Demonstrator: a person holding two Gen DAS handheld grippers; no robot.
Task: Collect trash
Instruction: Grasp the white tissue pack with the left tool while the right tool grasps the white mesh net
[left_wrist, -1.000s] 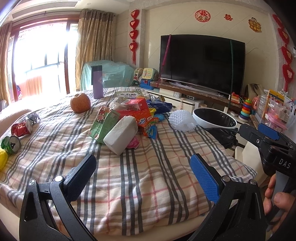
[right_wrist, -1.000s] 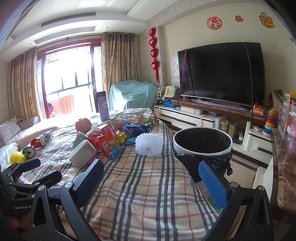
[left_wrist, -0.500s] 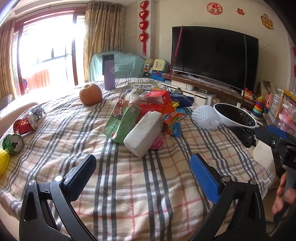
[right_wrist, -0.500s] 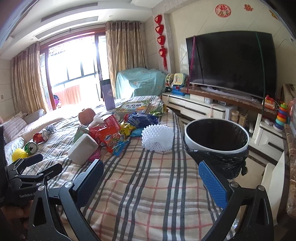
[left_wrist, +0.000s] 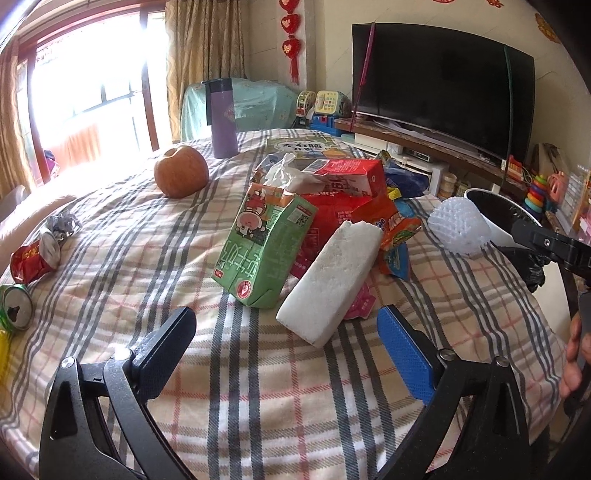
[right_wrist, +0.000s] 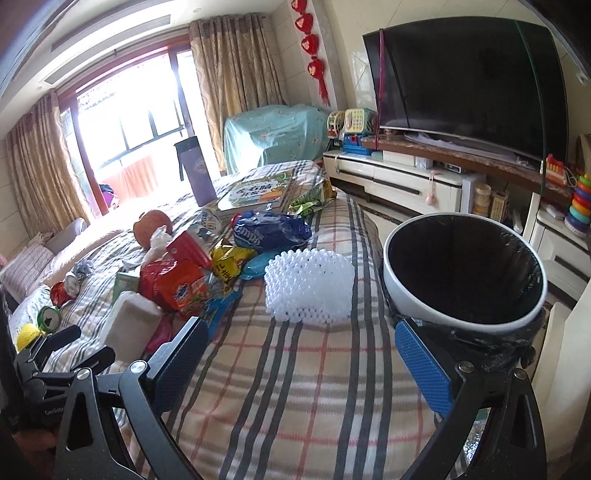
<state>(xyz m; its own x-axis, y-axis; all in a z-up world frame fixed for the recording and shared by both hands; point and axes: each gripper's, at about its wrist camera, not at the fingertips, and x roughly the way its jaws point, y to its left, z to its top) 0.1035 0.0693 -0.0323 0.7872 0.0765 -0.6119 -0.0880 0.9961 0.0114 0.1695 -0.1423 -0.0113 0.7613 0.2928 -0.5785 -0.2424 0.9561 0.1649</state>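
Here the trash lies heaped on the plaid checked blanket (left_wrist: 258, 387): a white rectangular foam block (left_wrist: 332, 280) nearest, leaning against a green drink carton (left_wrist: 264, 251), with a red paper carton (left_wrist: 347, 177) and an orange crinkled snack bag (left_wrist: 399, 225) just behind. To the right, a white foam fruit net (right_wrist: 308, 290) sits apart from the heap, beside the white round bin lined with a black bag (right_wrist: 461, 273), which stands off the blanket's right edge. Far left lie a crushed red can (left_wrist: 35, 254) and a green can (left_wrist: 14, 312); farther back rest an orange-brown apple (left_wrist: 181, 176) and a purple tumbler (left_wrist: 221, 118). The left gripper (left_wrist: 286, 341) hovers just short of the foam block, its jaws wide but closing, nothing between them. The right gripper (right_wrist: 299, 360) hangs over bare blanket near the net, jaws spread and empty.
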